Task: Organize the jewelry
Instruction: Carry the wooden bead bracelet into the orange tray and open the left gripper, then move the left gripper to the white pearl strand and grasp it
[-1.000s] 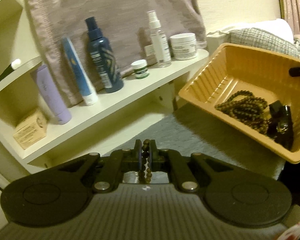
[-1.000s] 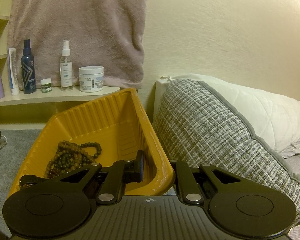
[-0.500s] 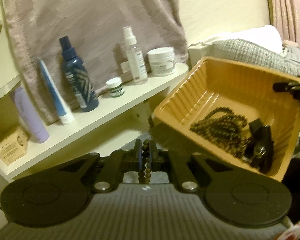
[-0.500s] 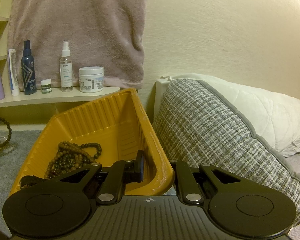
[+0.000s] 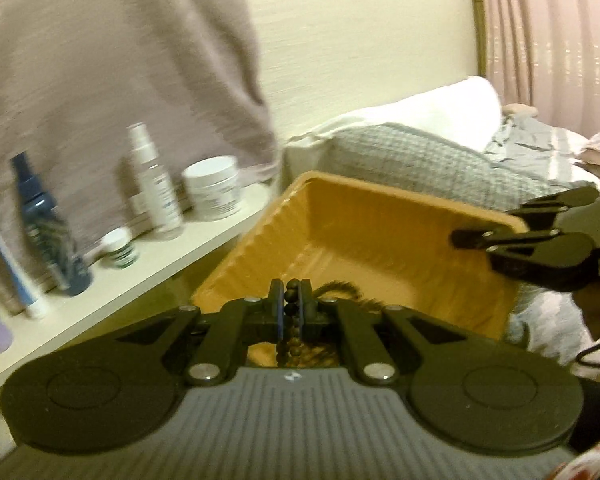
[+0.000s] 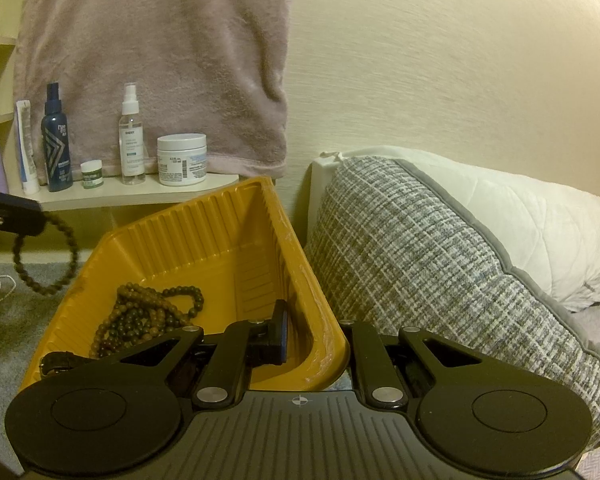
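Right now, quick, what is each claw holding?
Left claw: shut on the bead bracelet.
Right claw: shut on the yellow tray wall, holding it up.

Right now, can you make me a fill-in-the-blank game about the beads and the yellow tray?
1. The left tool is pinching a bead ____.
2. The right tool grips the yellow tray by its ____.
3. Inside the tray lies a pile of brown ____.
4. On the shelf, the white jar stands in front of a hanging ____.

Missing words: bracelet; rim; beads; towel
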